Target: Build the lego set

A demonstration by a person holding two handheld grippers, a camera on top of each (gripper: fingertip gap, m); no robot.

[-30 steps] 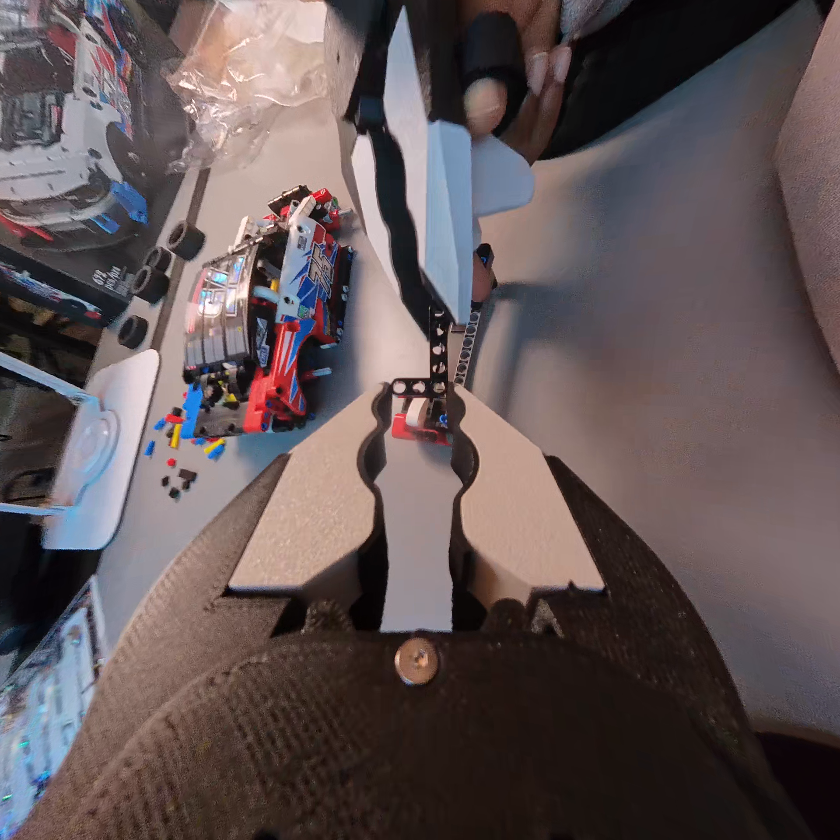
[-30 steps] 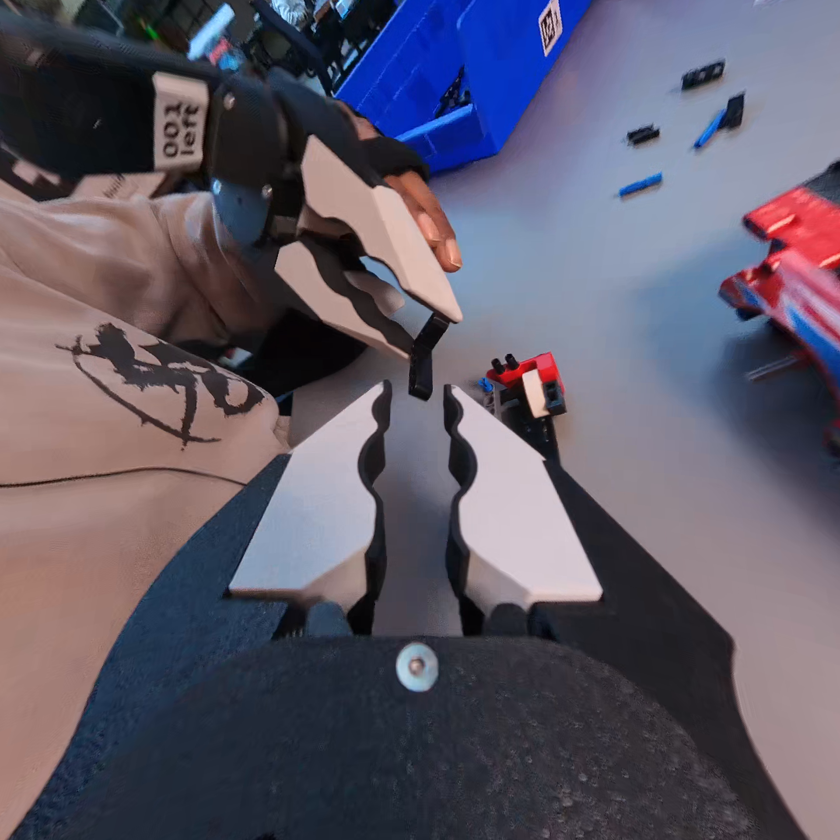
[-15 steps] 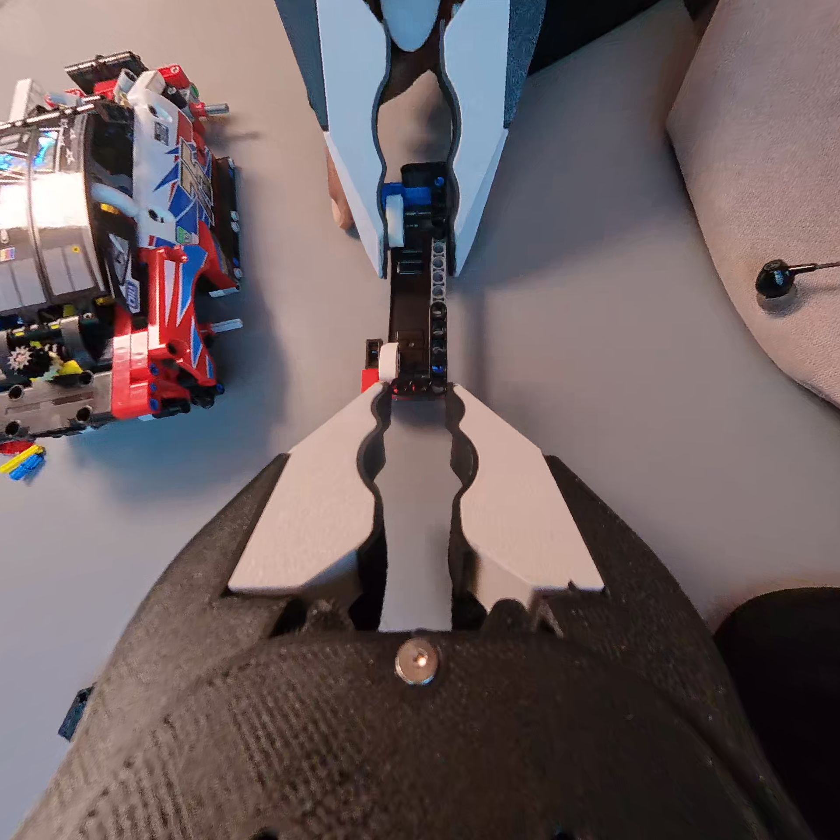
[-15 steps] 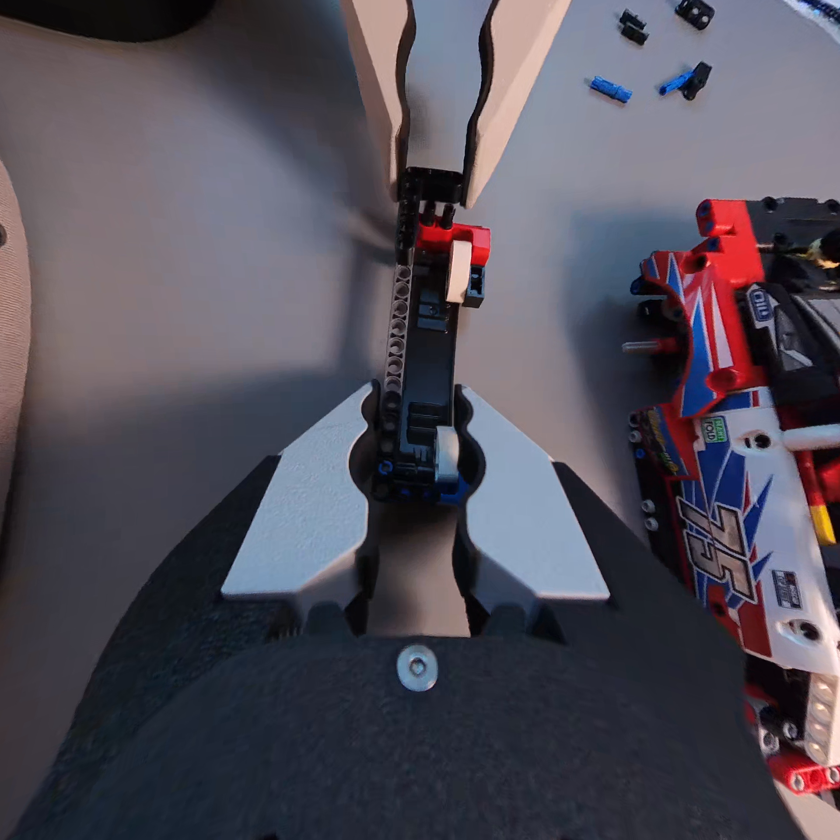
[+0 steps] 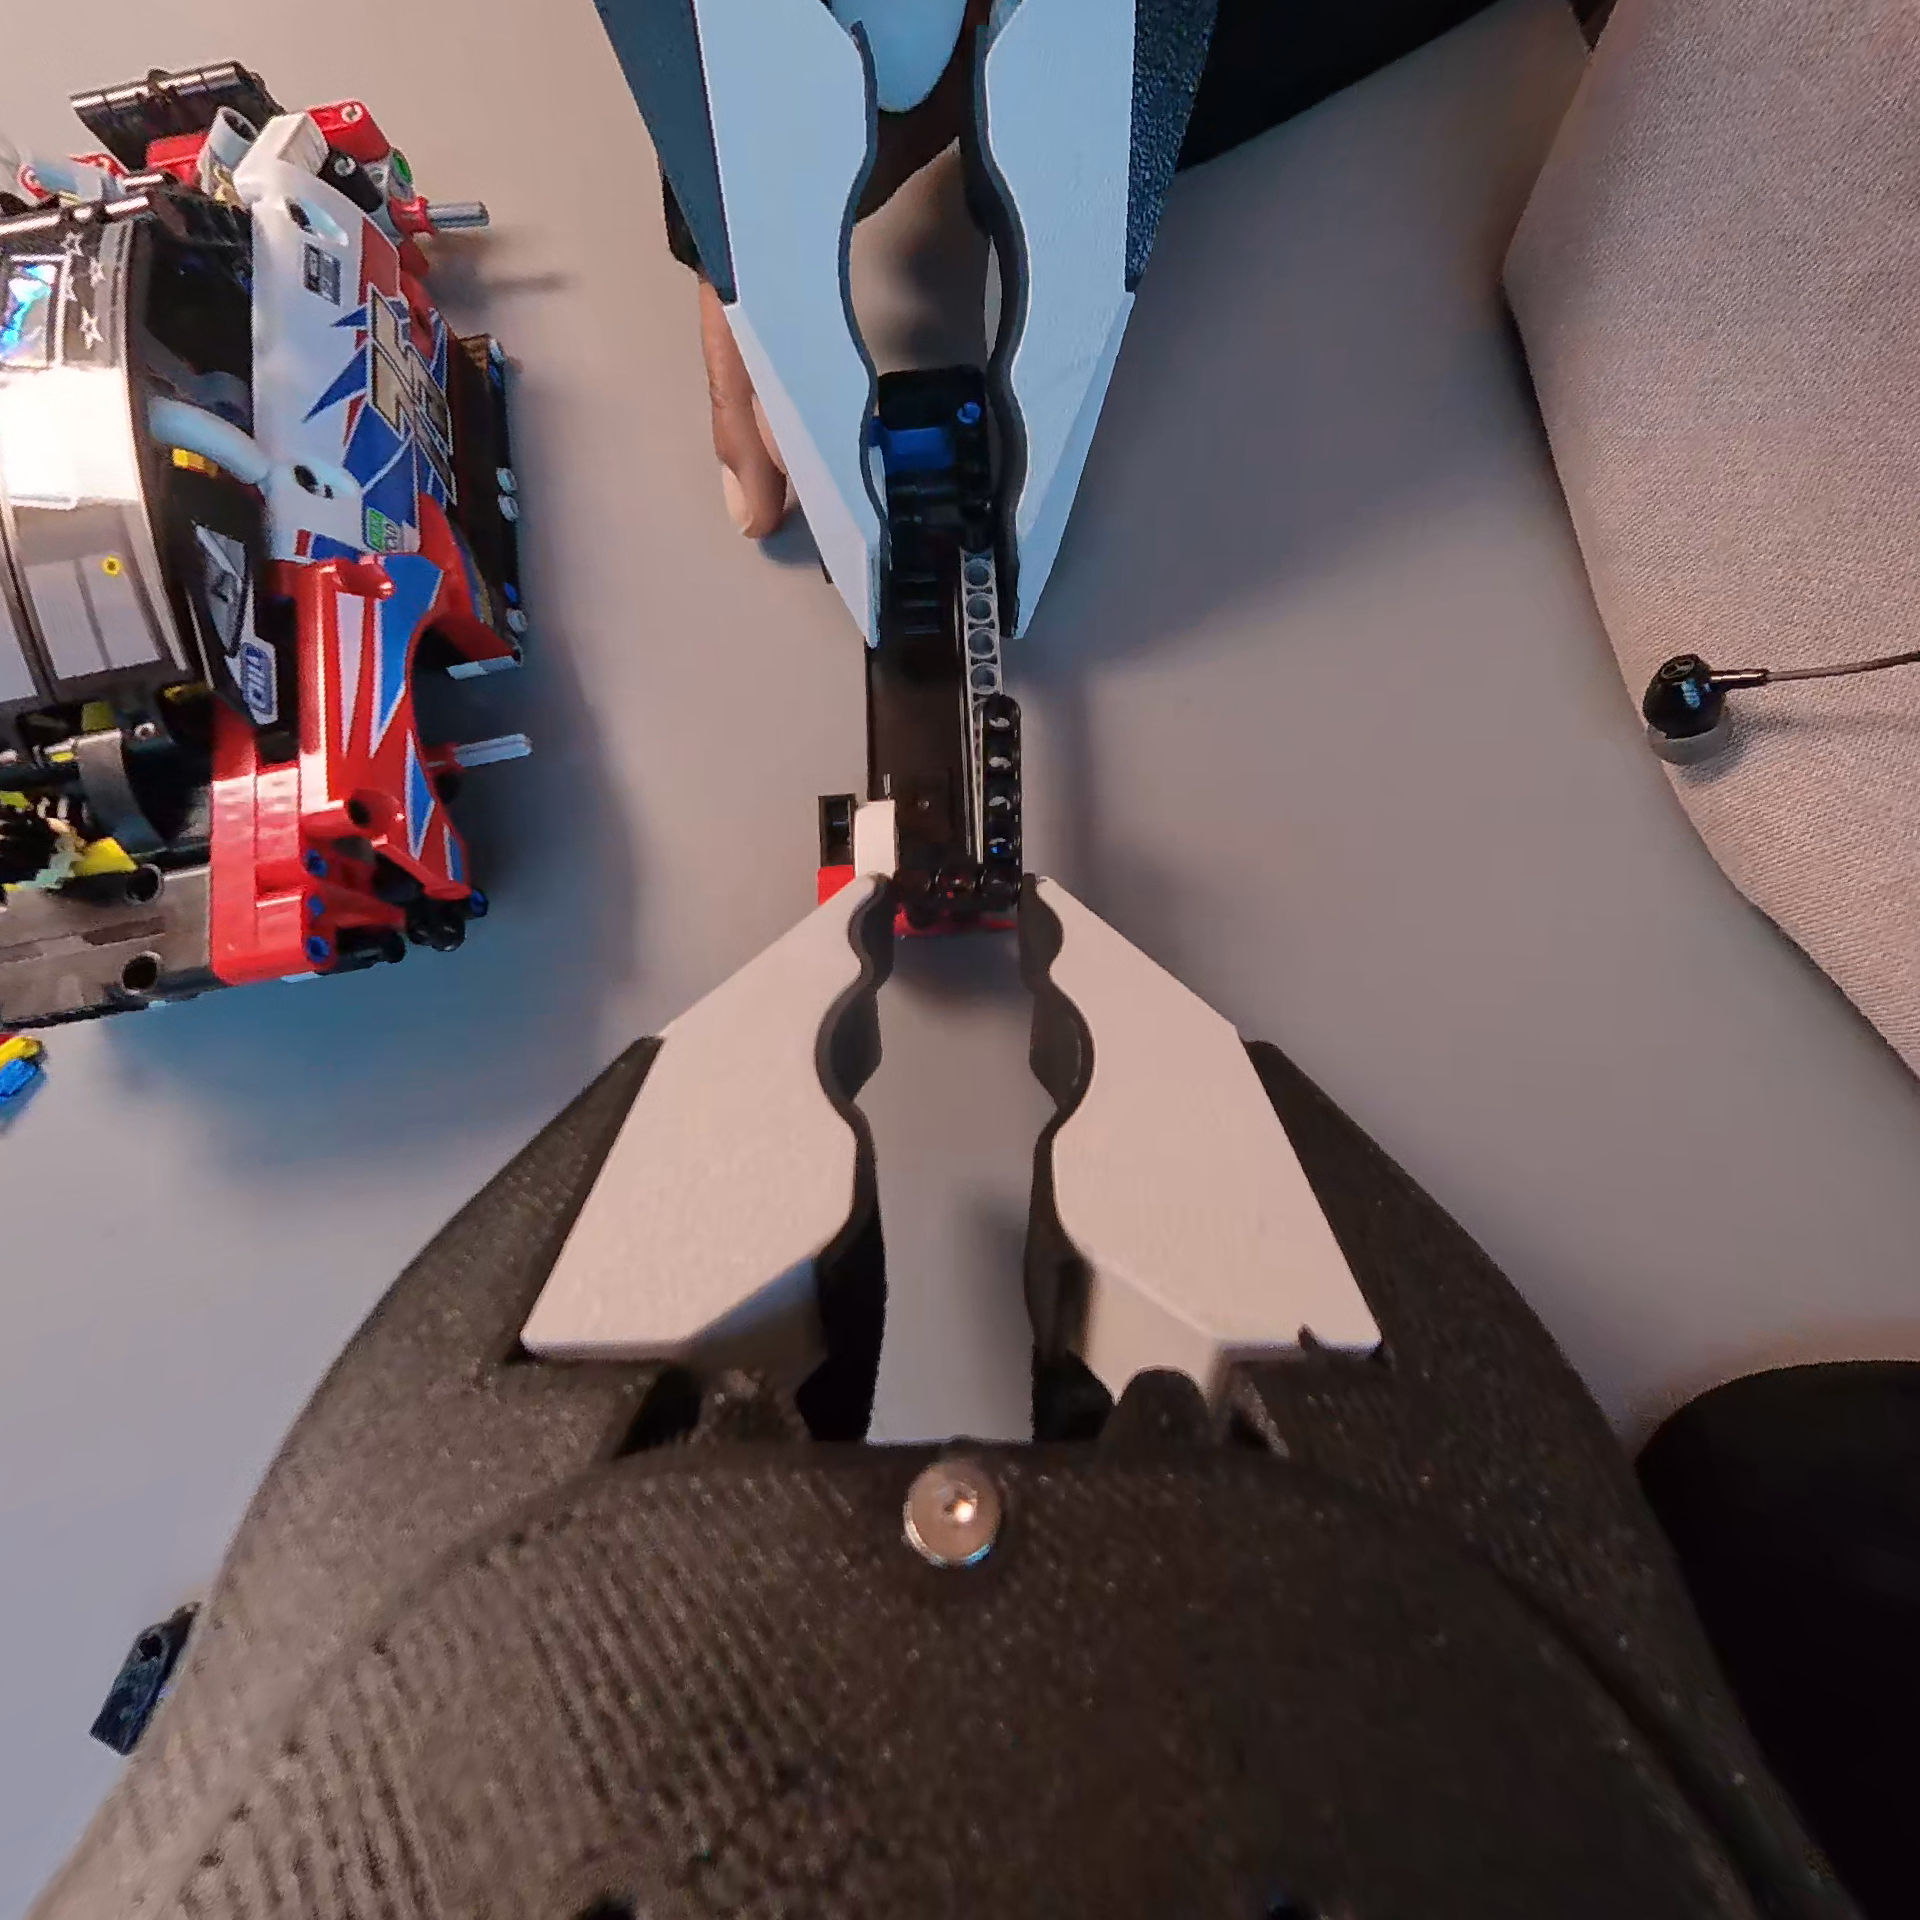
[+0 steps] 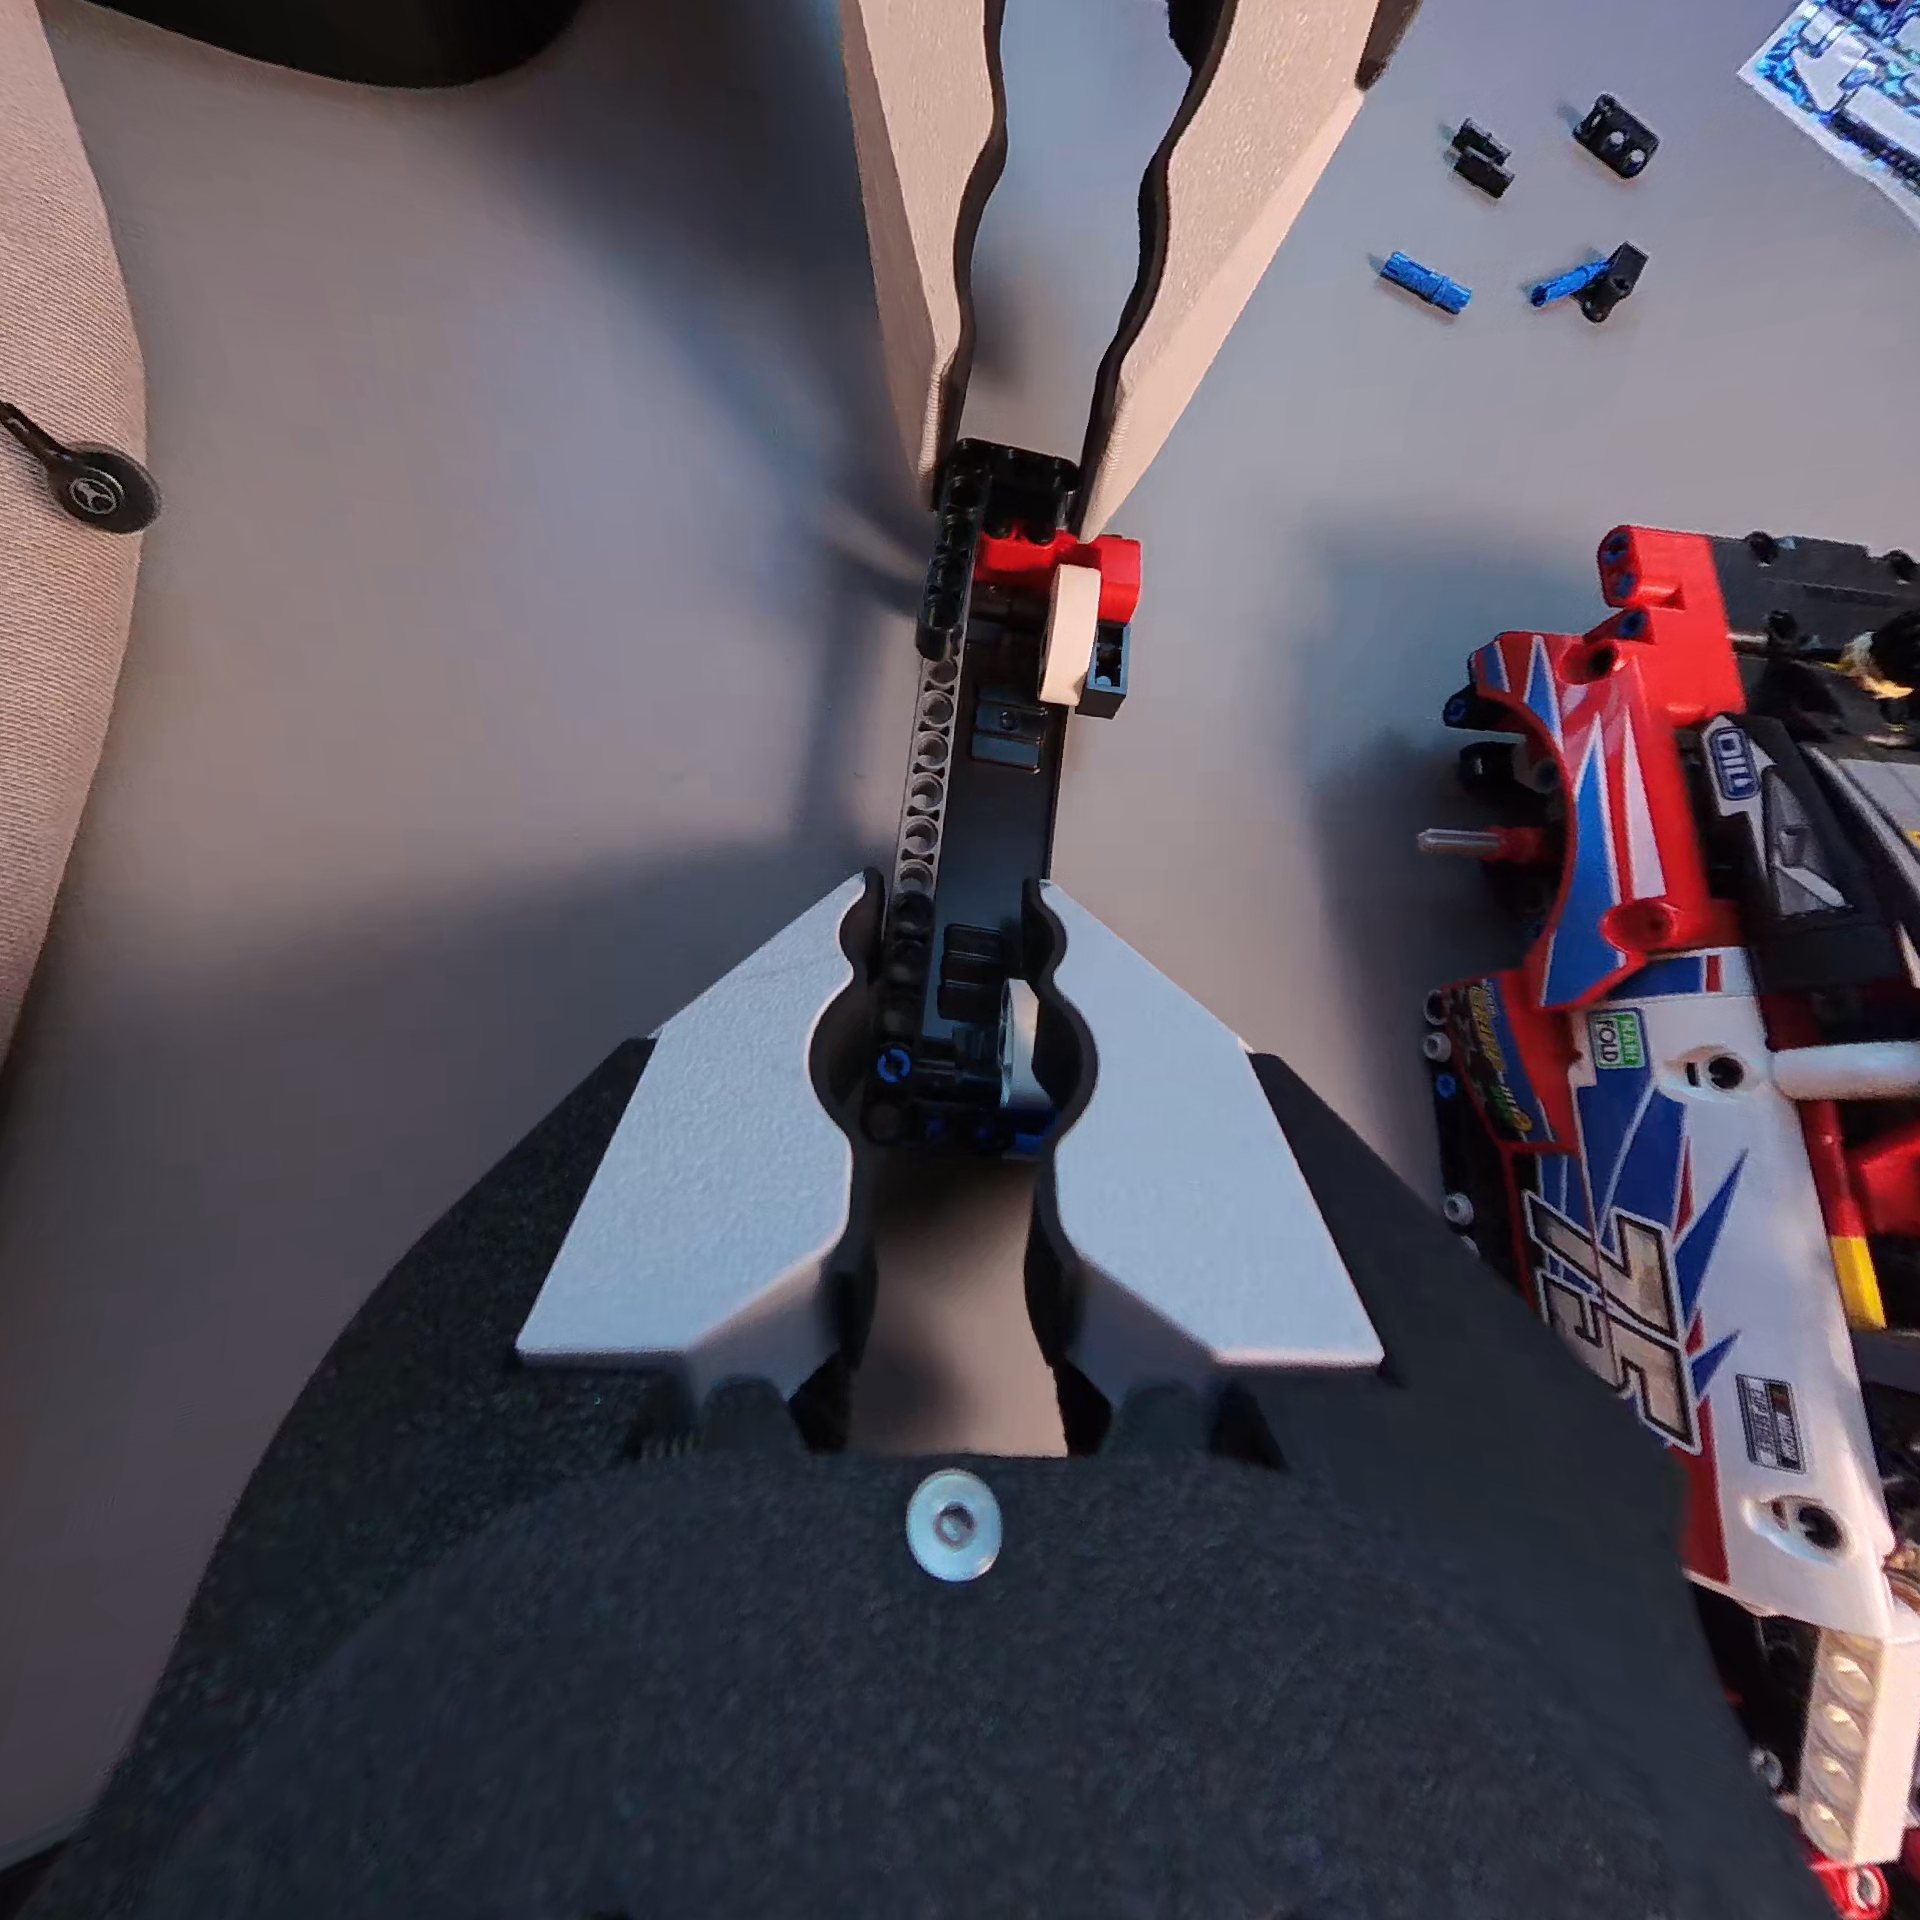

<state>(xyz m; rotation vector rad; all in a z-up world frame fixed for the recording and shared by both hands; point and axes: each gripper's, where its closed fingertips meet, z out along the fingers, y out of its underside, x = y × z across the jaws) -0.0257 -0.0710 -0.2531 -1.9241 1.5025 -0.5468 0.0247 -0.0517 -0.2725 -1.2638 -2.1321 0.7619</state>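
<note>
Left wrist view first: the left gripper [image 5: 954, 883] sits bottom centre, fingers narrowed onto the red-and-black end of a long black lego sub-assembly [image 5: 940, 748]. That piece runs straight up the middle of the frame, long axis vertical, its far end pinched between the fingers of the right gripper [image 5: 940, 623], which comes down from the top edge. So it's held at both ends, pointing from one gripper to the other. The red, white and blue lego car [image 5: 270, 582] lies on the grey table [image 5: 1299, 727] at the left edge, well apart from the held piece. A beige sleeve [image 5: 1745, 520] fills the right side.

Right wrist view: same thing flipped. The right gripper [image 6: 956, 894] at bottom centre clamps the blue-pinned end deep between its fingers, and the sub-assembly [image 6: 987, 790] runs up, tilted slightly left, to the left gripper [image 6: 1008, 488] at top centre gripping the red end. The car [image 6: 1662, 1039] is at the right edge, and a few loose black and blue pins [image 6: 1423, 281] sit upper right.
</note>
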